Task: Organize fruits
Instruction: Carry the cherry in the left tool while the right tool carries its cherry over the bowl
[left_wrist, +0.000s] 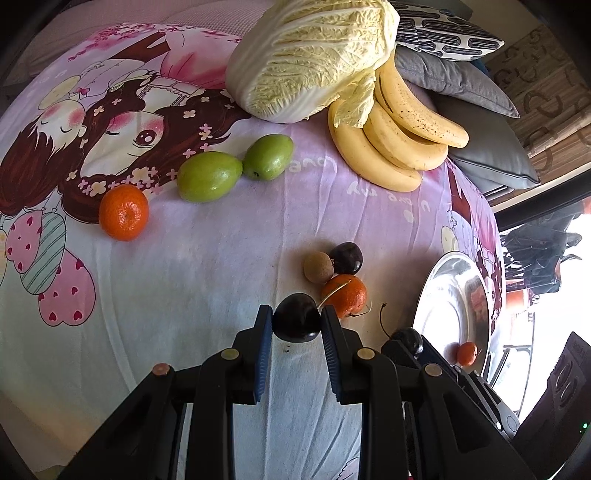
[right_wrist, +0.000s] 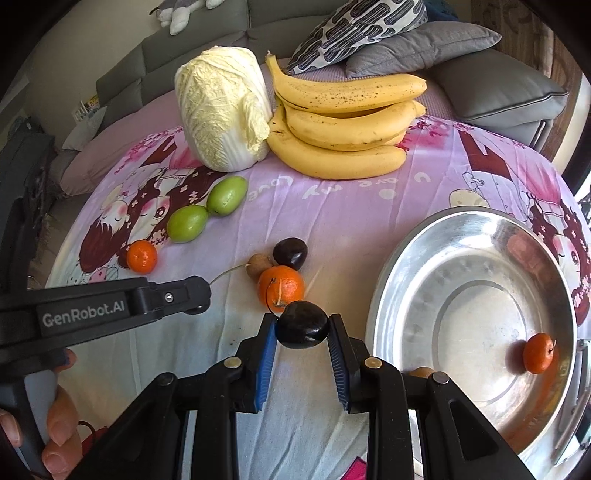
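Observation:
My left gripper (left_wrist: 297, 314) is shut on a dark cherry (left_wrist: 297, 319) just above the bedsheet. My right gripper (right_wrist: 303, 323) is shut on a second dark cherry (right_wrist: 303, 325), close to the left rim of the metal bowl (right_wrist: 461, 302). One small tangerine (right_wrist: 539, 352) lies inside the bowl. Just beyond both grippers a tangerine (right_wrist: 281, 288), a brown round fruit (right_wrist: 258, 264) and a third cherry (right_wrist: 290, 253) sit together. Farther left lie another tangerine (left_wrist: 123, 212) and two green fruits (left_wrist: 208, 176) (left_wrist: 268, 157). In the right wrist view the left gripper (right_wrist: 199, 295) shows side-on.
A bunch of bananas (right_wrist: 343, 125) and a napa cabbage (right_wrist: 221, 110) rest at the far side of the cartoon-print sheet (right_wrist: 332, 206). Grey and patterned cushions (right_wrist: 480, 74) are piled behind them. A hand (right_wrist: 59, 424) grips the left tool's handle at lower left.

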